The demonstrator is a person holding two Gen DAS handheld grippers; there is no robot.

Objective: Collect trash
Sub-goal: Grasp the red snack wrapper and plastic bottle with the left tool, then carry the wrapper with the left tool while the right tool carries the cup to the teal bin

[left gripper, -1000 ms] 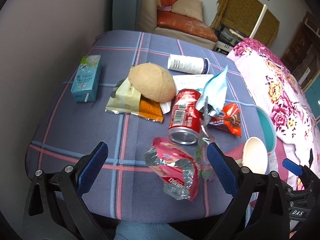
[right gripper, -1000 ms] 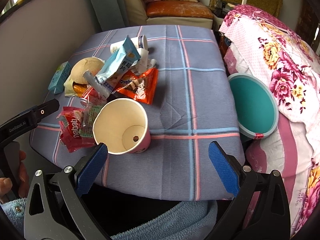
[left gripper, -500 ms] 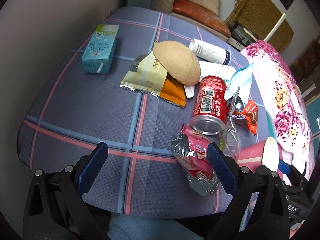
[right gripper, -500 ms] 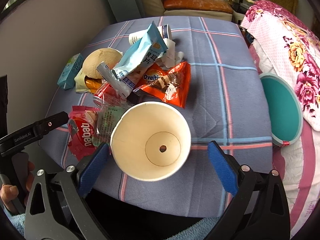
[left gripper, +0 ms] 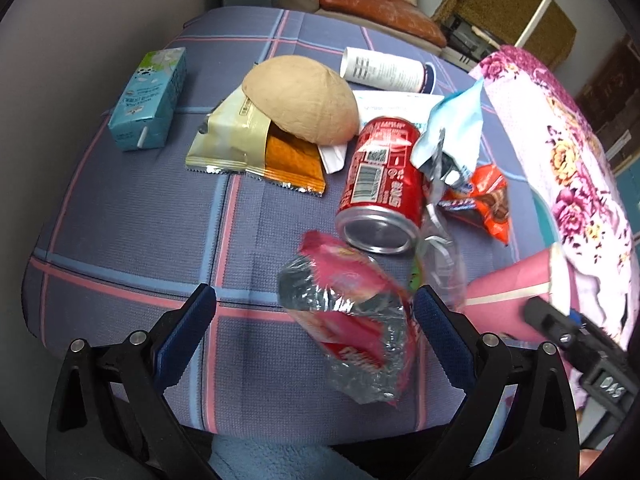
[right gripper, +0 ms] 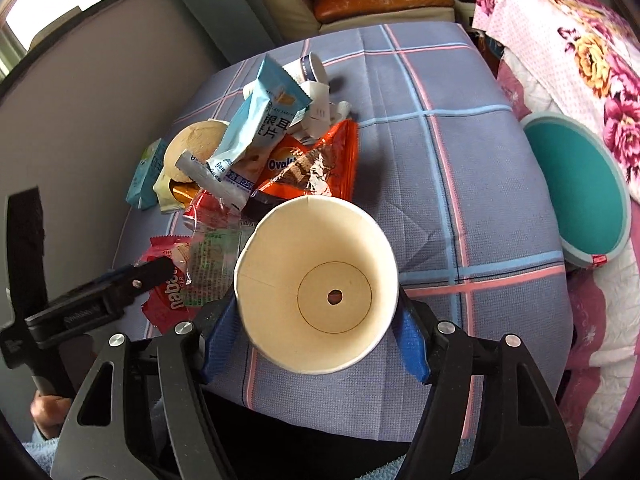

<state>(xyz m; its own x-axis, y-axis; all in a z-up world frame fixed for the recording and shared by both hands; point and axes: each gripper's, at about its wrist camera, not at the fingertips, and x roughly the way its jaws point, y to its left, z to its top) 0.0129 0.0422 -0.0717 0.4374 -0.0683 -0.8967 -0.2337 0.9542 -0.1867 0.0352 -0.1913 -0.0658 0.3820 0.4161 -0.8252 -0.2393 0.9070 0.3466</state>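
Trash lies on a blue plaid table [left gripper: 132,216]. A crumpled red foil wrapper [left gripper: 352,320] lies between the blue pads of my left gripper [left gripper: 312,320], which is open around it. Behind it are a red soda can [left gripper: 380,188] on its side, a light blue wrapper [left gripper: 456,128], an orange wrapper [left gripper: 492,200], a tan bun [left gripper: 300,100] and a teal milk carton [left gripper: 148,100]. My right gripper [right gripper: 316,328] is shut on a pink paper cup [right gripper: 316,288], its open mouth facing the camera. The red wrapper also shows in the right wrist view [right gripper: 168,280].
A teal round bin [right gripper: 580,188] stands at the table's right edge beside a floral quilt [right gripper: 580,40]. A white tube [left gripper: 384,70] lies at the back of the pile. A grey wall runs along the left. A sofa stands behind the table.
My right gripper has closed in on the paper cup and now grips it. My left gripper has moved forward so the red foil wrapper sits between its pads.
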